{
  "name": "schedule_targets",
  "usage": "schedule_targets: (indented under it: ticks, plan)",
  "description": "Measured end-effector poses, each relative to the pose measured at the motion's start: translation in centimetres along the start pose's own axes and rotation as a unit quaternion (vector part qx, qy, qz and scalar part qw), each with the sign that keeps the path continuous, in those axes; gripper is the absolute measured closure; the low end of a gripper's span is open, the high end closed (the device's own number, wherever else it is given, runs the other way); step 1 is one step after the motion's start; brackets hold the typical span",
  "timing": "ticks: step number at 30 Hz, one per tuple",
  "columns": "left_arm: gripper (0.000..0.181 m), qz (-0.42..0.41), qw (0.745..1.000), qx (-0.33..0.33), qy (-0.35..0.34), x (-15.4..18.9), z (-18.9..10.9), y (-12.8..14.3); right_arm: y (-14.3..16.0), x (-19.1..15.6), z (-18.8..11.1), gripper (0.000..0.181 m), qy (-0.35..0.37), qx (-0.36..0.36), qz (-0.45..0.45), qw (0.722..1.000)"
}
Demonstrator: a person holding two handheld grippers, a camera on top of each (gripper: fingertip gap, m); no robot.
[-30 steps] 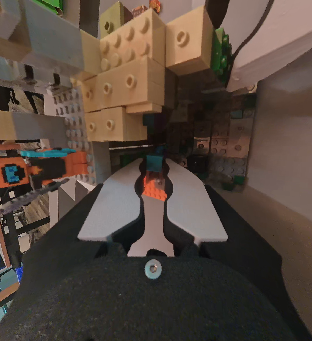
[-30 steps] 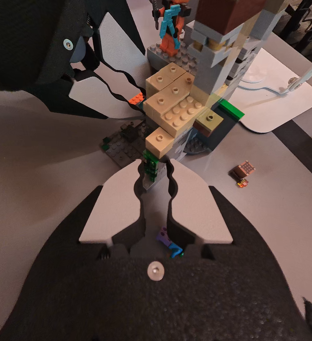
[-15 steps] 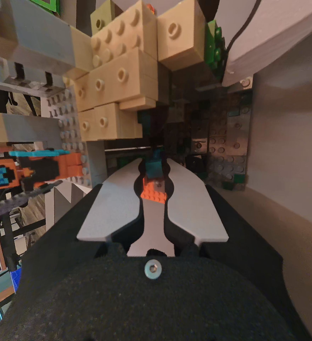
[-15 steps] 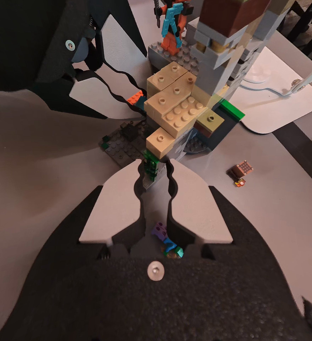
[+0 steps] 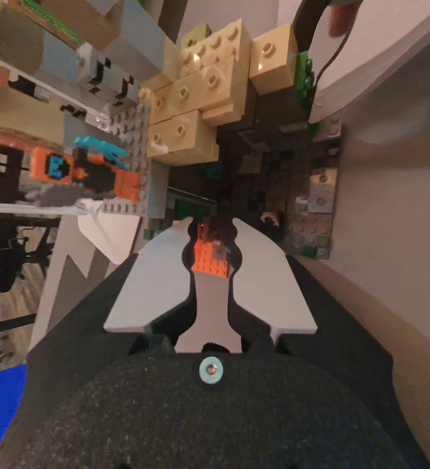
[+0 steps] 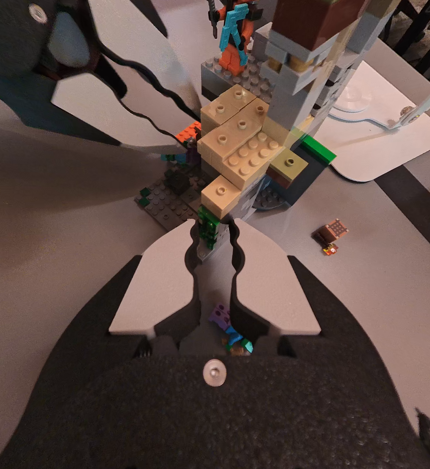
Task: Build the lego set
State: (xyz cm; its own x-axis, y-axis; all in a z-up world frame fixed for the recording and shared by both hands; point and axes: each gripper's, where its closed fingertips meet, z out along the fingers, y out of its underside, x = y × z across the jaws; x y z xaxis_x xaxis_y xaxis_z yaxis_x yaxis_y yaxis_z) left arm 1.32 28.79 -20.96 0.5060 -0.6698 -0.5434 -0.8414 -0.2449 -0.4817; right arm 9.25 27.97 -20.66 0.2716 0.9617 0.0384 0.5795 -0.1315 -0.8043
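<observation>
The lego build (image 6: 241, 149) has tan bricks, a grey tower and a dark grey baseplate (image 6: 163, 203). An orange minifigure (image 6: 234, 43) stands on its grey platform and also shows in the left wrist view (image 5: 92, 172). My left gripper (image 5: 212, 223) is shut on a small orange plate (image 5: 210, 258) and holds it at the dark gap under the tan bricks (image 5: 198, 101). In the right wrist view the orange plate (image 6: 188, 132) touches the tan bricks, with small purple and teal parts just under it. My right gripper (image 6: 213, 223) is shut on the build's green corner column (image 6: 207, 228).
A small purple, blue and green figure (image 6: 227, 327) lies on the grey table (image 6: 335, 304) under my right gripper. A little brown piece (image 6: 332, 229) lies to the right. A white stand base (image 6: 386, 142) sits behind the build. My right tips are roughly 10 cm from the little brown piece (image 6: 332, 229).
The left gripper's body has swung up and to the left while its tips stay at the build. The left wrist view is blurred and turned. The right gripper has not moved.
</observation>
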Motion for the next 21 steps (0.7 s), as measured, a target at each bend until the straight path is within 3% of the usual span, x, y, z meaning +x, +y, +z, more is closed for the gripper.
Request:
schedule_targets:
  ticks: [6, 12, 16, 21]
  plan:
    - [0.158, -0.106, 0.989, 0.084, 0.057, 0.5, -2.8, 1.0, 0.5, 0.2, -0.6, 0.159, -0.027, -0.004, -0.051, 0.998]
    - [0.145, -0.145, 0.978, 0.108, 0.106, 1.1, -1.3, 3.7, 1.3, 1.0, -1.8, 0.159, -0.084, -0.003, -0.104, 0.991]
    - [0.14, -0.156, 0.973, 0.102, 0.138, 2.2, 0.4, 3.8, 1.4, 1.8, -2.0, 0.16, -0.092, 0.016, -0.107, 0.99]
    - [0.145, -0.158, 0.964, 0.118, 0.18, 3.4, 0.5, 2.6, 1.0, 2.1, -3.7, 0.16, -0.079, 0.026, -0.099, 0.992]
